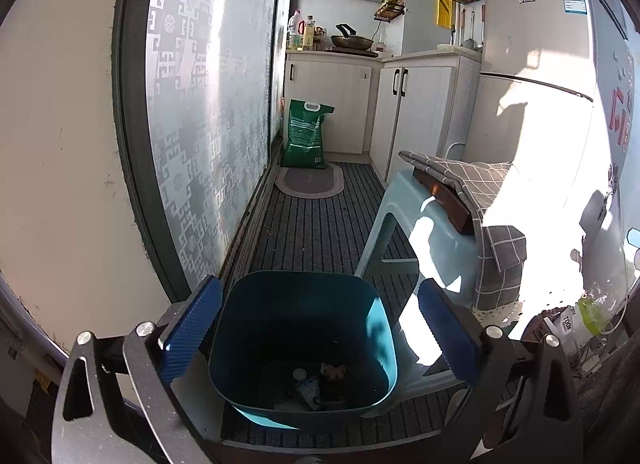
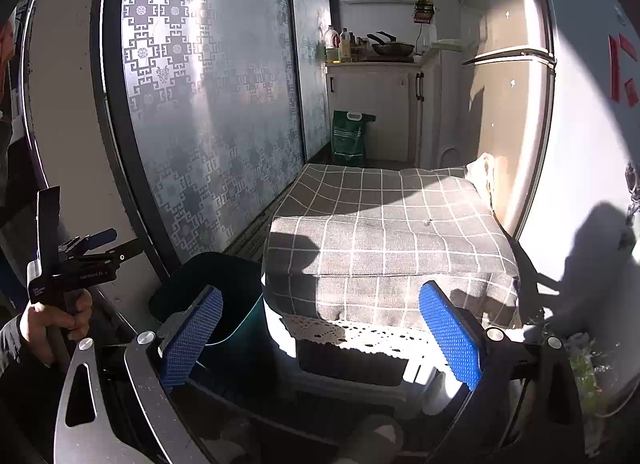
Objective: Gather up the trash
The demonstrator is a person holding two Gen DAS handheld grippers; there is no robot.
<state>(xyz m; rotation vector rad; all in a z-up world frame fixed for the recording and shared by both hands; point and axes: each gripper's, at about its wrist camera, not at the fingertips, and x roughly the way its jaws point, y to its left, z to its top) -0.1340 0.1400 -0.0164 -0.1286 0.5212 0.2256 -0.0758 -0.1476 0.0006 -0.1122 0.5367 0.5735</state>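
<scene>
The fridge (image 1: 532, 75) fills the far side from the bin, with the grey checked cloth (image 2: 384, 232) over a pale stool (image 1: 436, 240) just beside the bin. The bin (image 1: 302, 348) itself, a blue square tub on the striped mat (image 1: 316, 236), is the landmark: a few scraps (image 1: 320, 380) already lie at its bottom, so the step in hand looks like the gap between drops — one piece binned, the next not yet found. No loose trash shows clearly on the cloth or mat; beyond the cloth from the bin something greenish (image 1: 592, 312) sits in glare, too washed out to name. The left gripper (image 1: 320, 328) hovers above the bin, pointing down into it, jaws spread wide and empty. The right gripper (image 2: 320, 336) hangs level before the cloth, beside the bin, jaws also wide apart with nothing between. The hand (image 2: 52, 324) grips the left tool's handle. Next move, I judge — scan for litter, then reach.
</scene>
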